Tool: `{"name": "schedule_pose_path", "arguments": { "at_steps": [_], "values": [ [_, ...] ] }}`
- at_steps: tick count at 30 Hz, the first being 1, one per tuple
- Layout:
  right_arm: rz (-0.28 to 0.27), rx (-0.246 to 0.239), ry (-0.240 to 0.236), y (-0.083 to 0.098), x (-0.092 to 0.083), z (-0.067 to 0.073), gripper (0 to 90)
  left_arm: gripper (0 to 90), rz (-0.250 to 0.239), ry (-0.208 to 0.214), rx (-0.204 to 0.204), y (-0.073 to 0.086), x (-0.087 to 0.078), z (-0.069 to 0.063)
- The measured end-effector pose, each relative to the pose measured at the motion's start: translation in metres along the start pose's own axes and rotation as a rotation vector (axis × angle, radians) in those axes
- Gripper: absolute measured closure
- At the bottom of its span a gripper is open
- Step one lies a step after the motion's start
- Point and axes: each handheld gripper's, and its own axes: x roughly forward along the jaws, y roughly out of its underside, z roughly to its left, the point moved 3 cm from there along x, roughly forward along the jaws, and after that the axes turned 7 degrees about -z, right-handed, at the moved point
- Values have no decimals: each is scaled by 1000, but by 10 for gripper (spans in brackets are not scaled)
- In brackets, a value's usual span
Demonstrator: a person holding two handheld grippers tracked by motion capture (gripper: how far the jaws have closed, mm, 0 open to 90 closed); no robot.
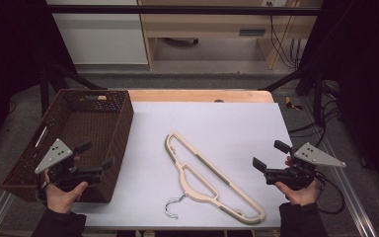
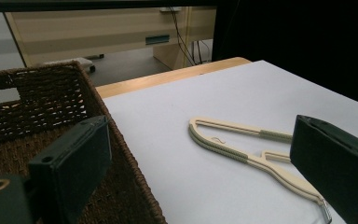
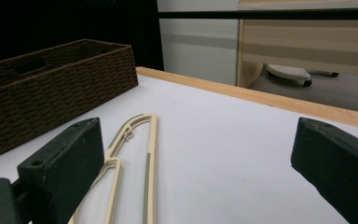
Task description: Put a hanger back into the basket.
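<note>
A pale wooden clothes hanger (image 1: 207, 175) with a metal hook (image 1: 173, 206) lies flat on the white table top (image 1: 217, 123), running from the middle toward the front right. The left gripper view has the hanger (image 2: 242, 149) ahead on the right, and the hanger (image 3: 135, 154) lies low between the jaws in the right gripper view. My left gripper (image 1: 98, 154) hovers over the near right corner of the brown wicker basket (image 1: 79, 133), jaws wide apart and empty. My right gripper (image 1: 271, 154) is held at the table's right edge, open and empty, pointing left toward the hanger.
The wicker basket (image 2: 42, 107) is empty and takes up the table's left side. A wooden strip (image 1: 197, 95) edges the far side. Beyond stand pale cabinets (image 1: 212, 24), a black frame bar and cables (image 1: 325, 118) on the floor at right.
</note>
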Motion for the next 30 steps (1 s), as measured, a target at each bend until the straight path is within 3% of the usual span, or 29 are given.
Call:
{"name": "schedule_pose_path", "arguments": {
  "at_steps": [13,14,16,17,20,21,22,26,27,29,30],
  "values": [
    [84,-42,-21,2,10,14,35,51,15,-5,4,3,2,1],
    [121,-66,-42,2,13,20,46,51,18,-4,5,4,2,0],
    [135,-71,-54,2,14,23,45,51,26,-1,11,4,3,-1],
    [176,-77,-81,3,18,30,57,51,31,-1,17,4,4,-1],
    [243,-84,-103,7,23,39,71,51,36,0,19,5,5,-2],
    [243,-84,-103,7,23,39,71,51,36,0,19,5,5,-2],
    [285,-92,-114,11,26,46,96,51,40,1,21,6,6,-3],
    [336,-90,-134,18,29,53,122,51,41,-1,22,6,6,-4],
    [381,-102,-153,25,32,59,132,51,44,1,28,6,6,-4],
    [395,-108,-157,28,32,61,135,51,49,2,31,6,7,-5],
    [439,-122,-169,36,34,67,155,51,51,3,33,7,7,-6]
  ]
}}
